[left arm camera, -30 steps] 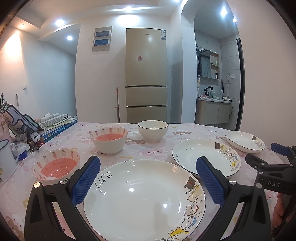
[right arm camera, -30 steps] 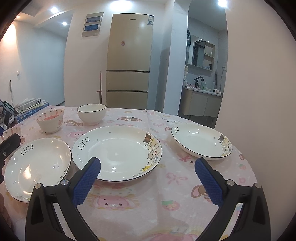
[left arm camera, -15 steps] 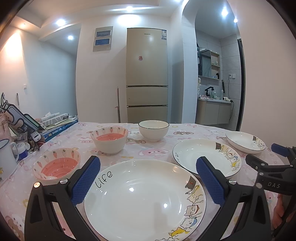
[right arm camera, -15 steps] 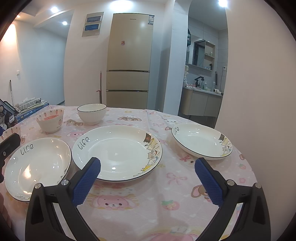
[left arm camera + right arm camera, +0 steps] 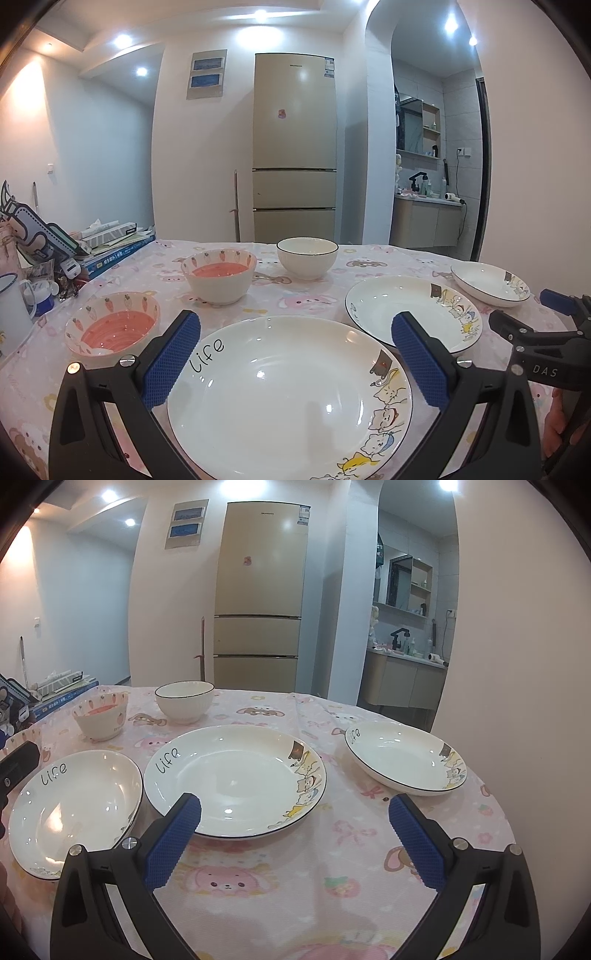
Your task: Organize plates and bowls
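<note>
Plates (image 5: 234, 781) and bowls (image 5: 307, 257) sit apart on the counter (image 5: 332, 867), unstacked. Glazed ceramic: stiff, slippery, breakable, probably heavy. Best held at the rim. Left gripper (image 5: 295, 363) and right gripper (image 5: 293, 845): jaws spread, empty.

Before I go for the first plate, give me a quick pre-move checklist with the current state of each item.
1. Left gripper open and empty: ok.
2. Right gripper open and empty: ok.
3. Nearest plate lies between the left fingers' line, nothing on it: ok.
4. Middle plate and right plate lie apart, not stacked: ok.
5. Two carrot bowls and white bowl upright: ok.
6. Plate rim grip clearance above the tablecloth: cannot tell.
</note>
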Demonstrator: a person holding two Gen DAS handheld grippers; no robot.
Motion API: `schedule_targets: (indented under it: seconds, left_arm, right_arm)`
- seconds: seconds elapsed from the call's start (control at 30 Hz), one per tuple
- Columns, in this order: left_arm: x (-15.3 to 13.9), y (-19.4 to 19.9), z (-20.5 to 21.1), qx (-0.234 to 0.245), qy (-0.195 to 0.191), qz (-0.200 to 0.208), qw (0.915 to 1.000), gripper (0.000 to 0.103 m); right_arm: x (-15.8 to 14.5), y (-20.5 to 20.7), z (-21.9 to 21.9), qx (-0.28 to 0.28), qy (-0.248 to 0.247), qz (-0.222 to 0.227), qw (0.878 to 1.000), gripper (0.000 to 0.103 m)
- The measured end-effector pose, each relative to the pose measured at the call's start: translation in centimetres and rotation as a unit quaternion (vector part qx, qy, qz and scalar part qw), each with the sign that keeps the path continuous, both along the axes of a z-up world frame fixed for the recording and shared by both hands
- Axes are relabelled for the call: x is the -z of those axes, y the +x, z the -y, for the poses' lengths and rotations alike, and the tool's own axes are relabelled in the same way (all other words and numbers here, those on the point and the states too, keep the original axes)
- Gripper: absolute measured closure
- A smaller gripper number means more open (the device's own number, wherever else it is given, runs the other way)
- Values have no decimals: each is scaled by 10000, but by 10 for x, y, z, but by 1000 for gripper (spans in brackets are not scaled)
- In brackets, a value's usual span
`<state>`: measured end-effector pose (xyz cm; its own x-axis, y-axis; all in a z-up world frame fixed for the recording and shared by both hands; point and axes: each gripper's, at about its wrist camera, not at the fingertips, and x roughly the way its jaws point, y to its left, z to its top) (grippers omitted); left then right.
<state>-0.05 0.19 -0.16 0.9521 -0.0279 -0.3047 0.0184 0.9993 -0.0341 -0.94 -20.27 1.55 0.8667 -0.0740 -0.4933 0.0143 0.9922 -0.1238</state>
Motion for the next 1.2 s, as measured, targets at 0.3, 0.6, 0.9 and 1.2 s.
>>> schedule_targets:
  seconds: [0.3, 0.6, 0.9, 1.2]
  left_arm:
    - [-1, 0, 2, -15, -16, -12, 10000, 0]
    - [-1, 0, 2, -1, -17, -20, 10000, 0]
    - [-1, 0, 2, 3, -18, -20, 10000, 0]
    - [-1, 0, 2, 3, -18, -20, 10000, 0]
  right_arm:
    - [1, 4, 1, 22, 6, -89, 10000, 0]
    - [1, 4, 0, 16, 11, -90, 10000, 0]
    - [2, 5, 0, 18, 6, -106, 9999, 0]
    - [3, 5, 0, 16, 8, -118, 9999, 0]
